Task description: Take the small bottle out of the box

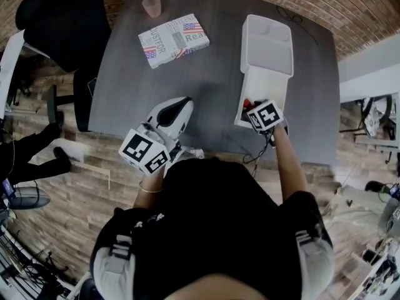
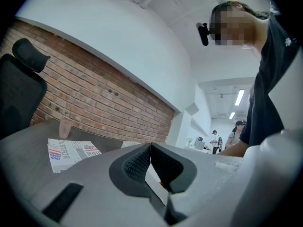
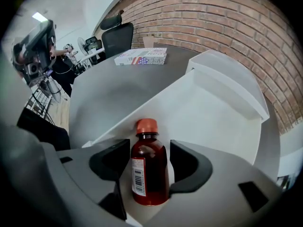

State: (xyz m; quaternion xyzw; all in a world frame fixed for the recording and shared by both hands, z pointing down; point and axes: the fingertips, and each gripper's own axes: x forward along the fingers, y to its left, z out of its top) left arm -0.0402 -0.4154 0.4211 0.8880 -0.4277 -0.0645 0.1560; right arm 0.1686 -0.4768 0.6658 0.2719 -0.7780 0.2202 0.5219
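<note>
A grey table carried a flag-printed book at eleven o'clock, with a pink cup just beyond it. A black office chair stood at ten o'clock.

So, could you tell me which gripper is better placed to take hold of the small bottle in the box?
The right gripper: its open jaws stand either side of the small bottle in the white box. The left gripper is shut and apart from the box.

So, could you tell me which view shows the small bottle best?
The right gripper view: the small bottle, cap and label clear, between the right gripper's open jaws. The head view gives only a red glimpse; the left gripper view, nothing clear.
</note>
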